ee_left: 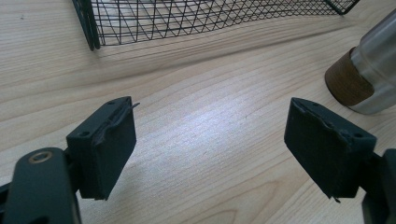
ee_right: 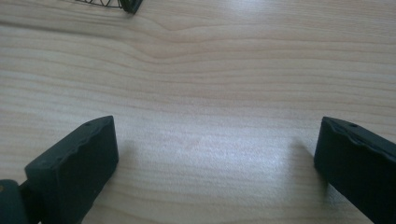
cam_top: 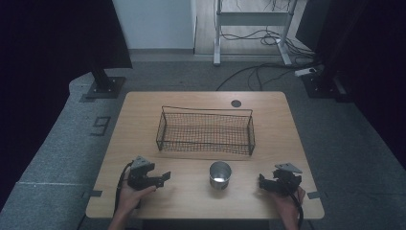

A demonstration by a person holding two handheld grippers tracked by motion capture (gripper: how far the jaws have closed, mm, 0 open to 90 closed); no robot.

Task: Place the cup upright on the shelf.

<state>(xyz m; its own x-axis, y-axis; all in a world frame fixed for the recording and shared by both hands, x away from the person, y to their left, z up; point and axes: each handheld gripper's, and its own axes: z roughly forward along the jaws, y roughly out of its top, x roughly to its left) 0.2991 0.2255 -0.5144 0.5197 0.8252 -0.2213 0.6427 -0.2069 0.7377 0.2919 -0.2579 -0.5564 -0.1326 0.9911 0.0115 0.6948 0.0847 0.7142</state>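
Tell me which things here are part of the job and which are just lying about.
Part of the job:
- metal cup, standing on the table between the two grippers
- wire basket, behind the cup
- left gripper, jaws apart over bare wood
- right gripper, jaws apart over bare wood

Just lying about:
- cables on the floor
- desk frame at the back

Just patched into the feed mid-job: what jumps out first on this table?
The black wire basket stands mid-table, with nothing visible in it. In front of it, toward the person, stands a shiny metal cup with a brown band at its base, upright and apart from the basket. The left tongs and right tongs rest on the wooden table on either side of the cup, jaws apart with nothing between them.
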